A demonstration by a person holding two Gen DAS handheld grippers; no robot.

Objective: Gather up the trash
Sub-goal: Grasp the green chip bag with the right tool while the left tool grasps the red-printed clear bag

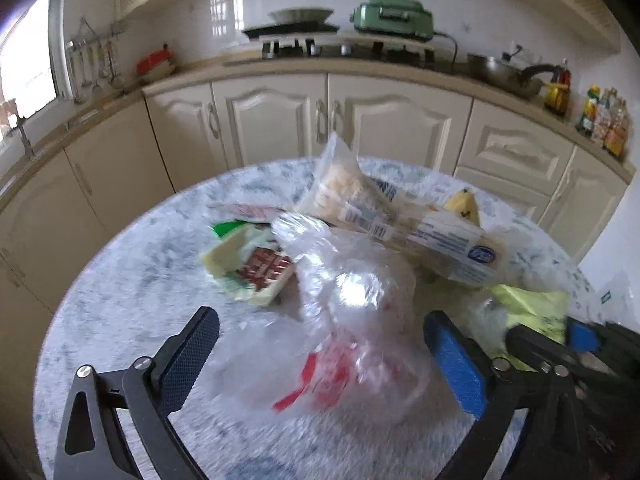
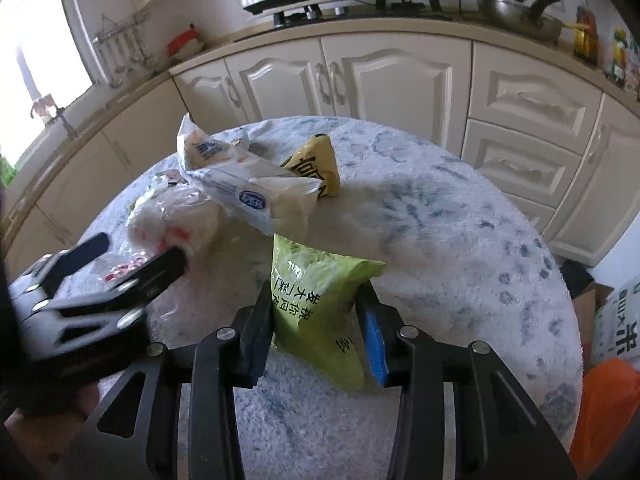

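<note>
Right gripper (image 2: 316, 332) clamps the green packet (image 2: 316, 300) between its pads.

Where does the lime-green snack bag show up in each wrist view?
Left wrist view: lime-green snack bag at the right edge, partly behind the right hand-held gripper.
Right wrist view: bottom centre, between that hand-held gripper's fingers.
Shared landmark: long white wrapper with blue logo.

Lime-green snack bag (image 2: 320, 312) stands tilted, pinched at both sides; crumpled clear plastic bag (image 1: 352, 308) with red print sits beside it, white noodle packet (image 2: 256, 192) and yellow wrapper (image 2: 316, 160) behind.
</note>
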